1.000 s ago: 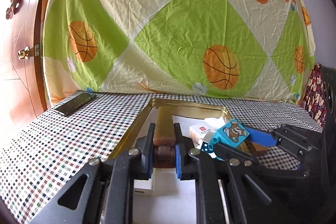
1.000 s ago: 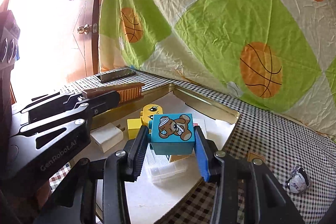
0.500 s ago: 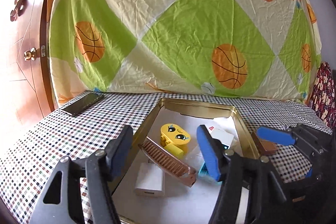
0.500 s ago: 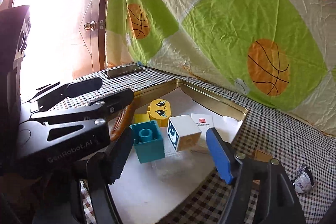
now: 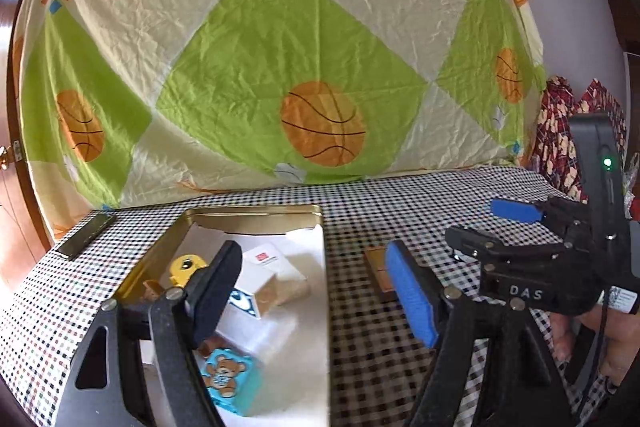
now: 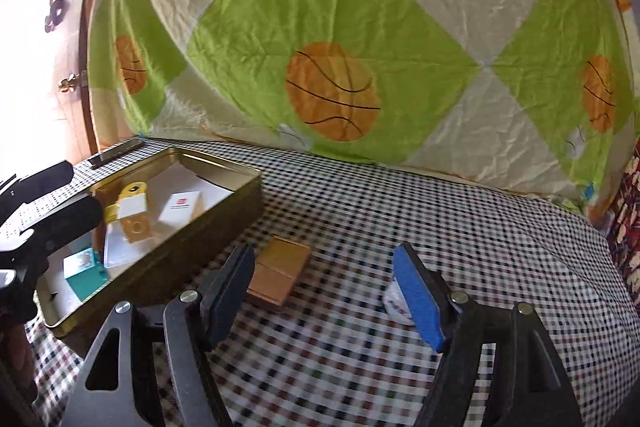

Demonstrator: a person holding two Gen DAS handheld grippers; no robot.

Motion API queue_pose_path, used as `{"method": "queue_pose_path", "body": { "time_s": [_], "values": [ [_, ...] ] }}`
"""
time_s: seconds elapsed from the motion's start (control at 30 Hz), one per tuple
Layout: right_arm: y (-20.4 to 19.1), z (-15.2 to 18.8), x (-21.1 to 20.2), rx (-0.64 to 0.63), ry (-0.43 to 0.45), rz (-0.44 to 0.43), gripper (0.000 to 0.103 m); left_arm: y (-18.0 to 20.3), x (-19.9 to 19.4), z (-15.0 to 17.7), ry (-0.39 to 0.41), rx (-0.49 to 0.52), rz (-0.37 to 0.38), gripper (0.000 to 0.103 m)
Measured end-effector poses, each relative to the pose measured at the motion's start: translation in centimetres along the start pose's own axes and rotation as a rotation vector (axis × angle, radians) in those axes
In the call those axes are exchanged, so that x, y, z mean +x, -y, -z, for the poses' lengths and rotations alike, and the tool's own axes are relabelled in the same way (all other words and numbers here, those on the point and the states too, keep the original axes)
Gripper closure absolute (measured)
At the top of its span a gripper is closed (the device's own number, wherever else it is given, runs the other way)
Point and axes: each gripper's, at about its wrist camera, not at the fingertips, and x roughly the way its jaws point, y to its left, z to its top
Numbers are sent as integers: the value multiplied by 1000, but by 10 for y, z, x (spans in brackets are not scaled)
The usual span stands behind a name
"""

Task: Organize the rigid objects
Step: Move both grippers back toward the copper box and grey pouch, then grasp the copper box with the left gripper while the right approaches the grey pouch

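Both tools are spread wide and hold nothing. The brown block (image 6: 280,273) lies flat on the tabletop (image 6: 440,211), just beside the tin (image 6: 192,243). It sits ahead and left of the right tool (image 6: 326,289), long side pointing away, so that tool looks nearer than the left tool (image 5: 312,291)

- I see bright daylight in both views; the hanging sheet (image 5: 280,67) is evenly lit and sharp.
- In my right wrist view the door (image 6: 36,67) at far left is blown out to white glare.
- The checked tabletop (image 6: 360,367) smears into motion blur near the lens in both views.
- Items inside the gold tin (image 6: 224,223) look soft; its inner wall catches a warm sheen.
- Fisheye bending curves the sheet and tabletop edges, and dark vignette fills the corners.
- My left claw (image 5: 316,291) and right claw (image 6: 324,291) read as dark, crisp silhouettes.
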Motion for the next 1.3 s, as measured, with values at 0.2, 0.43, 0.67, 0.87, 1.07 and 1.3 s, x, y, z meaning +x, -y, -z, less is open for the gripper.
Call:
{"method": "queue_pose_path", "body": {
  "time_s": [0.2,0.43,0.67,0.87,1.07,1.3],
  "values": [
    [38,2,22,41,-69,75,29,50,31,-5,-84,68,70,27],
    [57,-3,47,56,-122,78,29,77,90,-5,-255,81,108,28],
    [70,-2,50,105,-123,50,29,77,124,4,-388,48,121,29],
    [71,-2,51,120,-124,34,22,78,144,5,-459,40,119,29],
    [74,-1,58,137,-158,17,22,82,164,11,-533,41,119,34],
    [81,2,60,176,-164,3,22,83,162,11,-518,41,134,57]
  ]
}}
